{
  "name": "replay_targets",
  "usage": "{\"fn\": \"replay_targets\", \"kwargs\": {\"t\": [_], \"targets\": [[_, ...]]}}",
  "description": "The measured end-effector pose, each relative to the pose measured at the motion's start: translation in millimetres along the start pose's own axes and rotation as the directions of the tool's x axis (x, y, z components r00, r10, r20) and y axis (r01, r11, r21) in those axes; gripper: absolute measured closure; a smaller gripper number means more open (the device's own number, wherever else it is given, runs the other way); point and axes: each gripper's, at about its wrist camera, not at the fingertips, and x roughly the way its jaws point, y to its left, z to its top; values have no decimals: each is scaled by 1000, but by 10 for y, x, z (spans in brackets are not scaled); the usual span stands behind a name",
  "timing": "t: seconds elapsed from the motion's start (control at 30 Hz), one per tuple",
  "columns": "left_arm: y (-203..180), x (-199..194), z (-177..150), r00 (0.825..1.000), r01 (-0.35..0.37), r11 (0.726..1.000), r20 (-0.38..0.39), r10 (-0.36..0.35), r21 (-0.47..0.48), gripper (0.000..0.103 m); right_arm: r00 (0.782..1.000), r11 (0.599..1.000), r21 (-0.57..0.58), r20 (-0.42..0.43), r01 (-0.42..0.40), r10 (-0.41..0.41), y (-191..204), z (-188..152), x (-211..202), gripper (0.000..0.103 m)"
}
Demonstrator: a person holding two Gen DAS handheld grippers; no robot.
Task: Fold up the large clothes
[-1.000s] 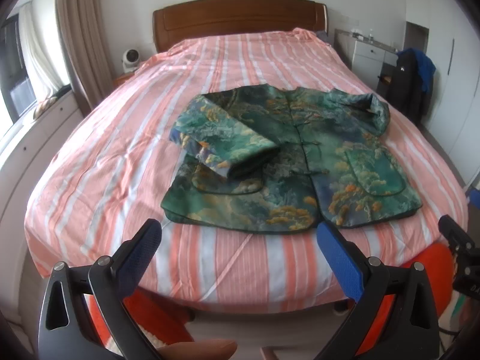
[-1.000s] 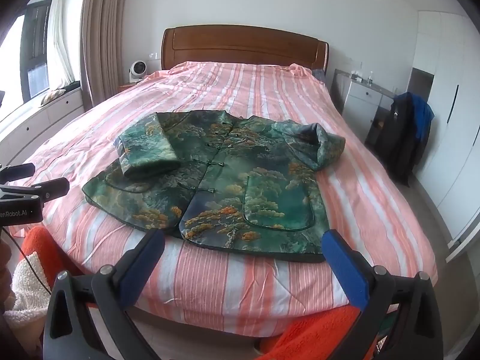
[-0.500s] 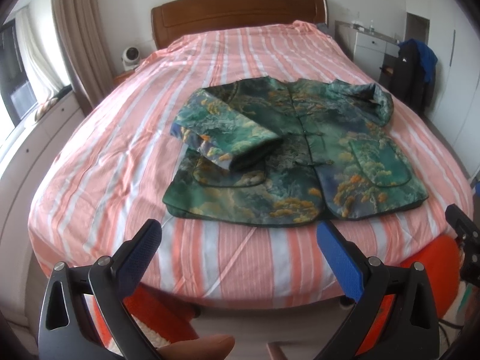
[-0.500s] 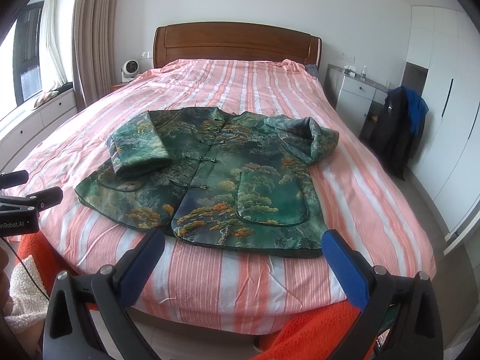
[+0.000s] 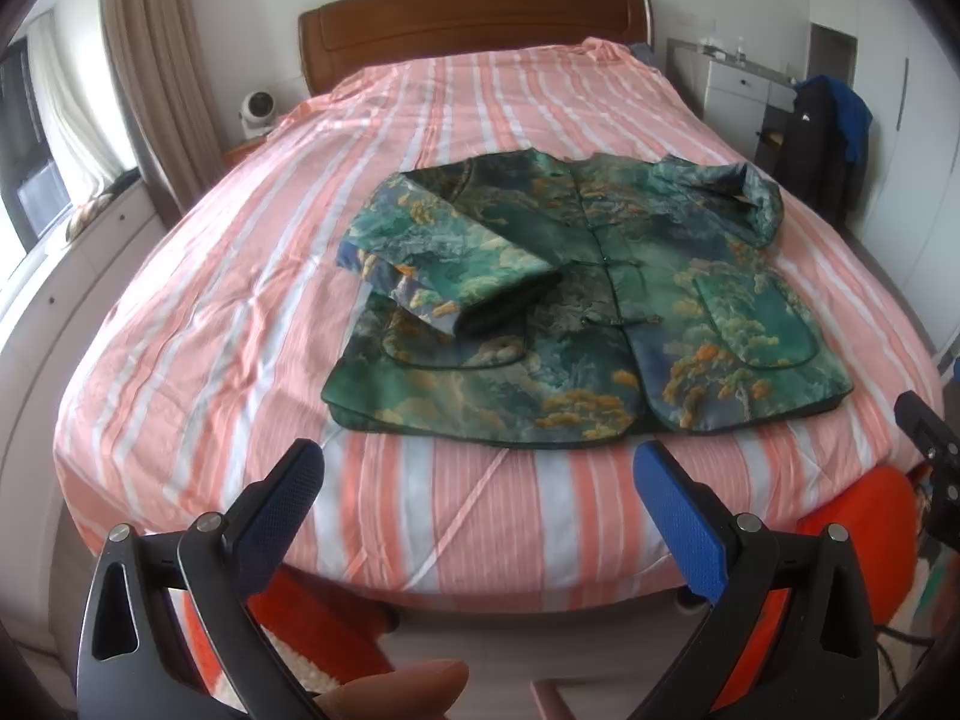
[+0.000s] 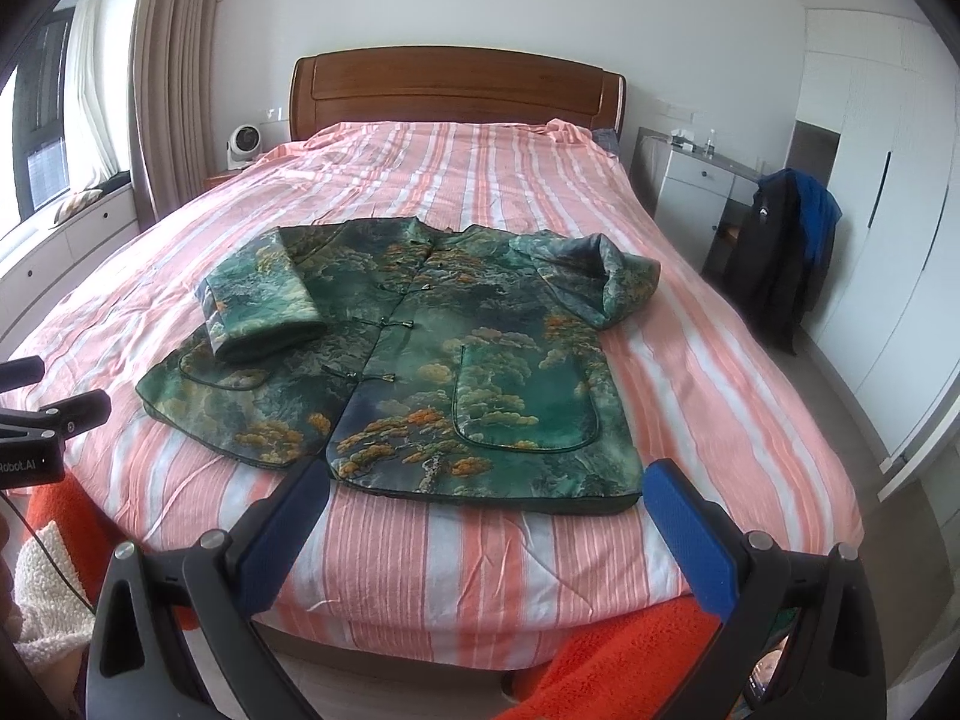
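A green jacket [image 5: 600, 312] printed with orange trees lies front-up on the pink striped bed [image 5: 240, 276]. Its left sleeve [image 5: 444, 264] is folded across the chest; the right sleeve [image 5: 738, 192] bunches at the shoulder. In the right wrist view the same jacket [image 6: 420, 366] shows with the folded sleeve [image 6: 258, 300] and the bunched sleeve [image 6: 606, 282]. My left gripper [image 5: 480, 492] hangs open, empty, above the bed's foot edge, short of the hem. My right gripper [image 6: 486, 510] is open and empty too, just before the hem. Each gripper shows at the edge of the other's view.
A wooden headboard [image 6: 456, 90] stands at the far end. A small fan [image 6: 243, 144] sits on the left nightstand, a white drawer unit [image 6: 696, 180] and dark clothes [image 6: 780, 252] on the right. Orange fabric [image 5: 852, 516] lies below the bed's foot.
Both views have shifted slightly; the jacket sits a little lower and nearer in the frames. The jacket itself has not moved. Both grippers stay open.
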Motion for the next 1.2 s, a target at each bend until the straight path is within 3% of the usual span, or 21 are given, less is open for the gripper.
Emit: {"fn": "replay_targets", "kwargs": {"t": [1.2], "targets": [[-85,92,-80,999,-1,1000,-35,2,4,0,992,992,23,-12,122,-122,-114,-11,22,0]]}}
